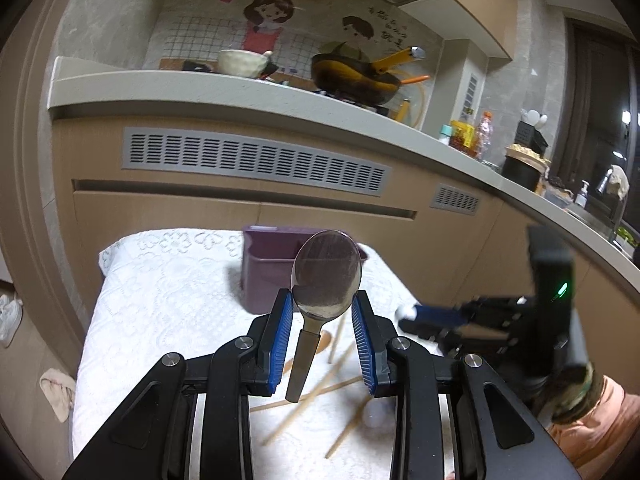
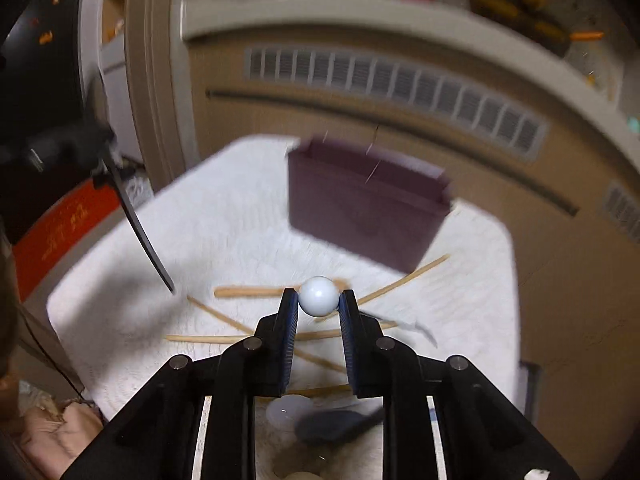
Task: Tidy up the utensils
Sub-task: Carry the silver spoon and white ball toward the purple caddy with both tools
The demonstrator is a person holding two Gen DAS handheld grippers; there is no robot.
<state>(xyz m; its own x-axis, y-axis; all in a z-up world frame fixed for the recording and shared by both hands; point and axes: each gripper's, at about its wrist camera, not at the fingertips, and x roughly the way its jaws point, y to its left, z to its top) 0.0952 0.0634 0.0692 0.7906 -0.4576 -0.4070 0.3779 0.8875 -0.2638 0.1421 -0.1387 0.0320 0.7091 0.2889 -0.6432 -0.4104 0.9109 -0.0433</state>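
My left gripper (image 1: 322,300) is shut on a metal spoon (image 1: 326,276) by its bowl and holds it above the white cloth, handle hanging down. My right gripper (image 2: 319,298) is shut on the white ball end of a utensil (image 2: 319,295); its dark lower part is blurred beneath the jaws. The right gripper also shows in the left wrist view (image 1: 416,314). A purple utensil box (image 1: 266,270) stands at the back of the cloth, also in the right wrist view (image 2: 364,208). Several wooden chopsticks (image 2: 256,291) lie scattered on the cloth.
The white lace cloth (image 1: 160,300) covers a small table in front of beige cabinets (image 1: 240,216). A counter (image 1: 240,92) above holds a bowl and a pan. A wooden spoon (image 1: 323,340) lies among the chopsticks. The right wrist view is motion-blurred.
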